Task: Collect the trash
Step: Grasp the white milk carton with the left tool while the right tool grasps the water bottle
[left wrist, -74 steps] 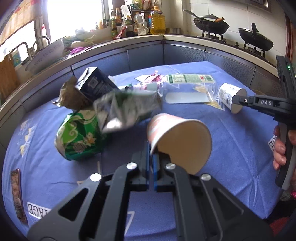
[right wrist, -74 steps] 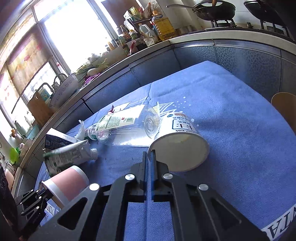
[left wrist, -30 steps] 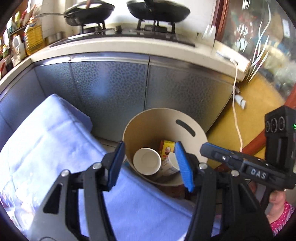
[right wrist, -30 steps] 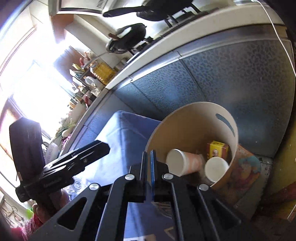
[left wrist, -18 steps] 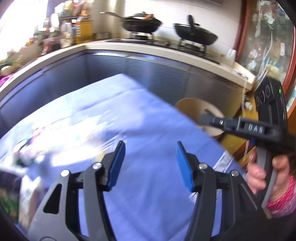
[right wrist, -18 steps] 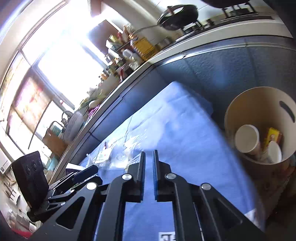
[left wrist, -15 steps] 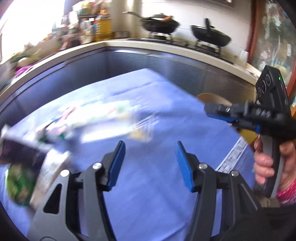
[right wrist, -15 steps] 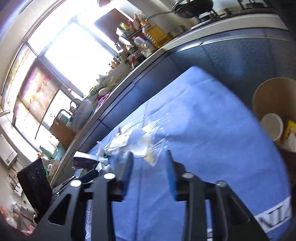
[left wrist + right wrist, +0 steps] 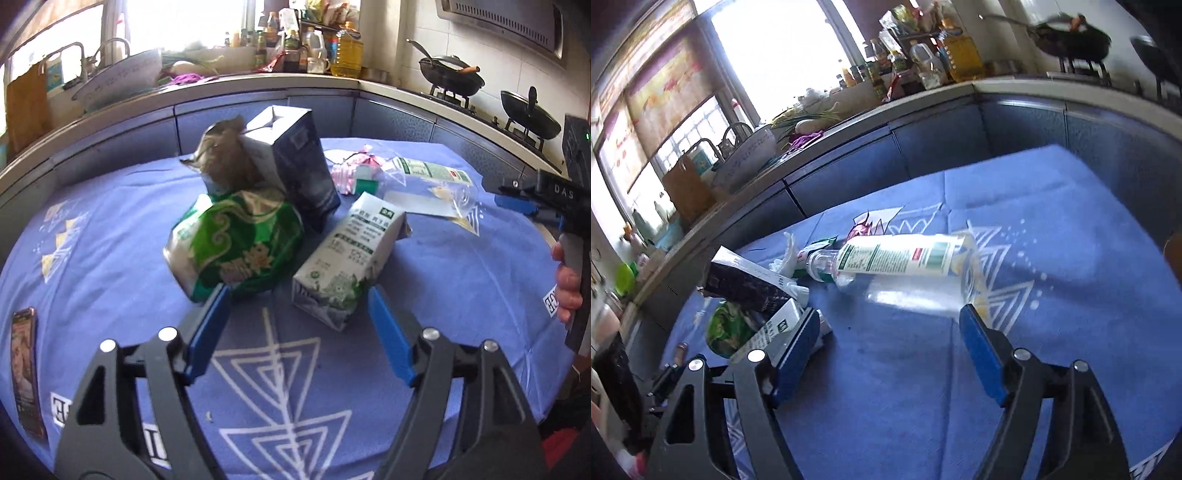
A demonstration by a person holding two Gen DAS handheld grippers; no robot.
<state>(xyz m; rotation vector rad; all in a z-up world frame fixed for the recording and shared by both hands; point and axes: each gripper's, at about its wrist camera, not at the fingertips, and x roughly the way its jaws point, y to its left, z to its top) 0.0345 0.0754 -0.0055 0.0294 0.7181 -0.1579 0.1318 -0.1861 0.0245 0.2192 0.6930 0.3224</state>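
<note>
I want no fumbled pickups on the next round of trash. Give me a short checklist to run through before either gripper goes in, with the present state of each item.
1. Left gripper empty, jaws opening: ok.
2. Right gripper empty, jaws opening: ok.
3. White milk carton lies ahead of the left gripper, nothing on top of it: ok.
4. Clear plastic bottle lies on its side ahead of the right gripper, free of the pile: ok.
5. Green snack bag leans against the dark carton; lifting one may shift the other: not ok.
6. Trash bin in view for the drop: cannot tell.
</note>
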